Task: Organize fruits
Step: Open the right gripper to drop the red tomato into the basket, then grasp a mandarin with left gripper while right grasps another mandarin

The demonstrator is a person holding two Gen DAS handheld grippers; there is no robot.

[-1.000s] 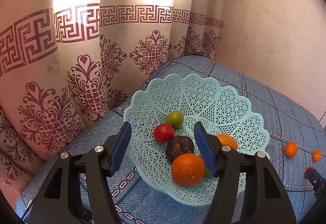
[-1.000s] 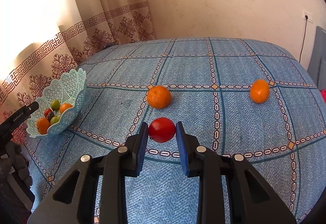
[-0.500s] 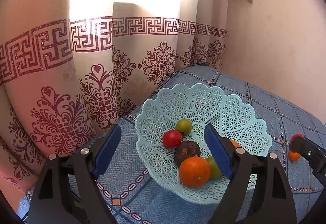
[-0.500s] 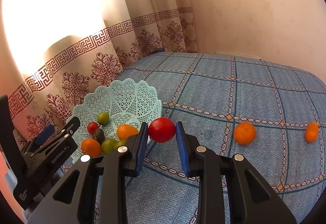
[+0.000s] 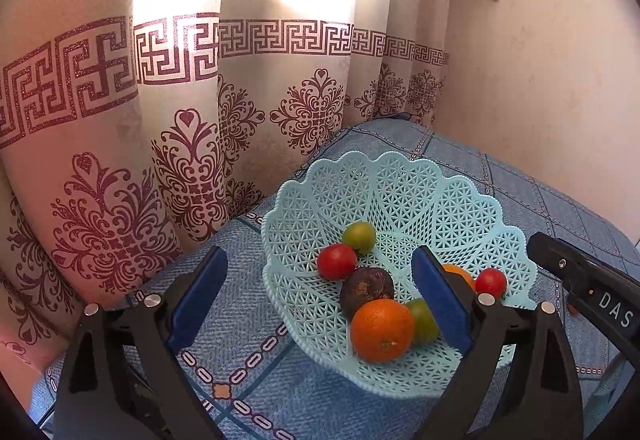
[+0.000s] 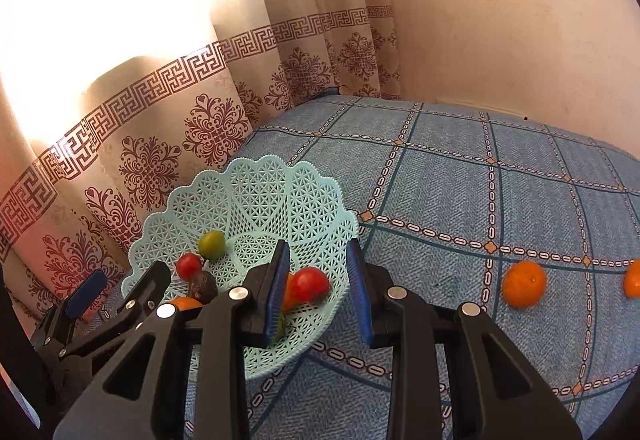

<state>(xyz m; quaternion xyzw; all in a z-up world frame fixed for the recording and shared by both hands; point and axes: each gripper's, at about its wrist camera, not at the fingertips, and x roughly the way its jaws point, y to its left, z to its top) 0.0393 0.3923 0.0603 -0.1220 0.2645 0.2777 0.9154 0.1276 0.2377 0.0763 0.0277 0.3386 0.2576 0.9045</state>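
The right gripper (image 6: 318,280) is seen released, its jaws spread above the near rim of the lattice basket (image 6: 256,191), and the red tomato (image 6: 310,283) lies free inside that rim beside an orange. The left gripper (image 5: 318,294) is likewise held wide apart (nothing between its jaws) over the basket's other side. Two oranges (image 6: 524,284) are left on the blue checked bedcover (image 6: 460,175), well apart from the basket, toward the bed's right edge.
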